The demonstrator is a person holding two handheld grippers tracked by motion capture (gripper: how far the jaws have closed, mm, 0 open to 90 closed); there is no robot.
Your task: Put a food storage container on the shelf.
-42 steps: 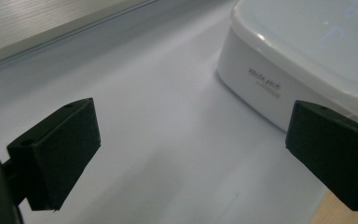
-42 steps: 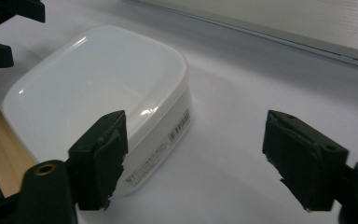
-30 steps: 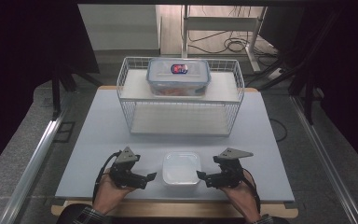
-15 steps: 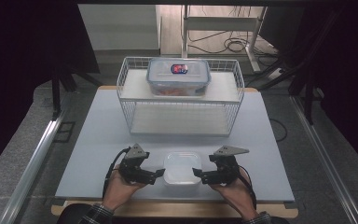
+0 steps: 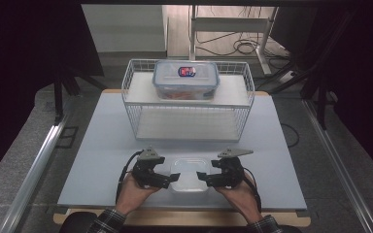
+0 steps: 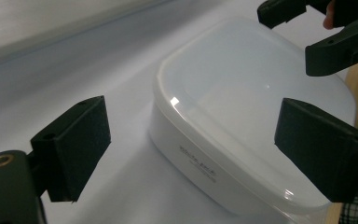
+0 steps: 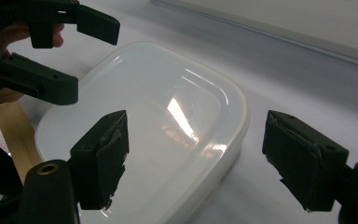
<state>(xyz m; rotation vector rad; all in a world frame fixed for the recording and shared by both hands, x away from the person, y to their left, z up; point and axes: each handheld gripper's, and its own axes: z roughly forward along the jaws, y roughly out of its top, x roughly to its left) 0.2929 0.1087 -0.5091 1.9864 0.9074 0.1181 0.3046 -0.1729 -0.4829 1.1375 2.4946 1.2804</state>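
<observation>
Table point(image 5: 102, 160), container point(image 5: 189, 174) between both claws

Translucent white container point(image 5: 188, 174), 2 black tools, white wire basket point(image 5: 187, 119), pale grey table point(image 5: 102, 145), plaid sleeves point(image 5: 104, 222)

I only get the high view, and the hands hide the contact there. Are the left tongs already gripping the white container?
Observer: No. The left tongs stand open, pads clear of the white container.
Operator: And the right?
Observer: The right tongs are open too. Their jaws have just been closing, with the container's corner between them, untouched.
Operator: Any markings on it?
Observer: Small grey print on its side wall.
</observation>
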